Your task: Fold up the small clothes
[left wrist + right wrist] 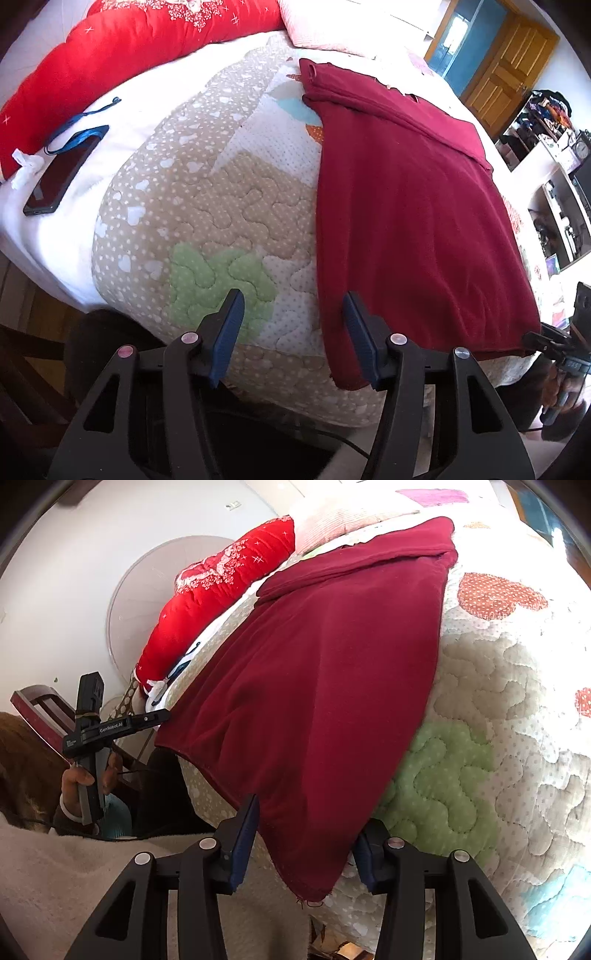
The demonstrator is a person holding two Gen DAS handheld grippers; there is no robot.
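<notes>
Nearest in the left wrist view, the left gripper (pixel 291 332) stands with its jaws apart over the near edge of the quilt (pixel 207 206); the near left corner of the dark red garment (pixel 406 206) lies just inside its right finger, with no pad pressing on it. In the right wrist view, the right gripper (pixel 306 843) also has its jaws parted, one on each side of the garment's near right corner, which hangs over the quilt's edge and sits loose between them; neither pad squeezes the cloth.

The dark red garment (pixel 317 672) lies spread flat on the quilt, reaching from the near edge toward the far end, where a folded-over strip crosses it. Left of the garment, a black phone (pixel 61 173) with a blue lanyard (pixel 79 129) rests on the white sheet. Beyond the phone, a red duvet (pixel 122 48) is bunched along the far side of the quilt, and a pale pink pillow (pixel 332 26) sits past the garment's far end.
</notes>
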